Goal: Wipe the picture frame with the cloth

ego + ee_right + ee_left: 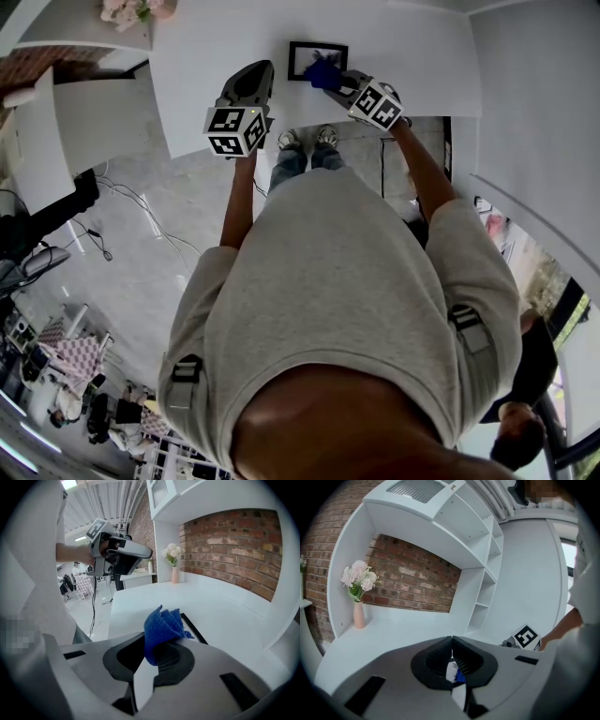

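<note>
1. The cloth [161, 627] is blue, soft and floppy. It looks light and it bunches up easily. The right tongs [154, 643] are clamped on it, and a crumpled bunch sticks out in front of them.
2. The picture frame [193, 627] lies flat on the white counter [412, 56]. It is just under and in front of the cloth. I cannot tell if the cloth touches it.
3. The frame has a thin dark rim. It is probably stiff and light, so a hard push could make it slide on the smooth counter. The middle may be glass, so I think soft rubbing is best.
4. The cloth has a good hold now, with plenty hanging free to wipe with. If the frame needs holding, the rim or a corner looks like the best place, not the middle.
5. The left tongs [451, 641] are closed together with nothing in them. They hang in the air to the left of the frame, not touching it. A tiny blue and white bit shows through their gap, too small to tell what it is.
6. A pink vase [358, 613] with flowers [358, 578] stands well away by the brick wall [412, 581]. White shelves [487, 573] are off to the side. Nothing stands between the cloth and the frame.
</note>
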Demonstrator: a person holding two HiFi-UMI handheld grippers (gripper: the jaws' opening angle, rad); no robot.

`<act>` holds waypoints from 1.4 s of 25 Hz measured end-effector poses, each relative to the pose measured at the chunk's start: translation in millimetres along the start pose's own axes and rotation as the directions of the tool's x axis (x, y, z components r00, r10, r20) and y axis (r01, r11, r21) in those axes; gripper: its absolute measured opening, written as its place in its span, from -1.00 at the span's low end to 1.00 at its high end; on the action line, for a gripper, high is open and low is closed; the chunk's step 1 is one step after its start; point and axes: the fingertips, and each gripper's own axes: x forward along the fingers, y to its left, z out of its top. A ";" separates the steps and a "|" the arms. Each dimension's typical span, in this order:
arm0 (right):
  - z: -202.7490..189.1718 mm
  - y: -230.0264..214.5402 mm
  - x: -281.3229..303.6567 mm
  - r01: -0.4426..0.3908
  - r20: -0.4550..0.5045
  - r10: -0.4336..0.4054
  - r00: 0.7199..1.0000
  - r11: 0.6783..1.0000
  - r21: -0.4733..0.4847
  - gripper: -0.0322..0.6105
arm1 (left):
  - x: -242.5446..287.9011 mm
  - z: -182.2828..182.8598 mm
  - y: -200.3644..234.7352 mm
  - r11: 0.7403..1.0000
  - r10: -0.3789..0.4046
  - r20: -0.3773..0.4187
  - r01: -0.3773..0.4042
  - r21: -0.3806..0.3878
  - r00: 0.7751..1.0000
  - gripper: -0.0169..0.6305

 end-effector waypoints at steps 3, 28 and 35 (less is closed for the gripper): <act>12.6 -11.2 -9.7 0.029 0.019 -0.029 0.999 0.999 -0.013 -0.73 | -0.3 -0.3 -1.8 1.000 -0.003 -0.001 0.003 -0.005 1.000 -0.90; 79.4 -131.8 22.8 0.193 0.071 -0.192 0.979 0.981 -0.003 -0.73 | -17.1 -1.3 35.0 0.998 0.061 0.002 -0.061 -0.033 0.998 -0.90; 73.2 -124.1 39.0 0.162 0.041 -0.162 0.986 0.987 0.005 -0.73 | -15.1 -3.0 38.8 0.997 0.058 -0.006 -0.059 -0.040 0.998 -0.90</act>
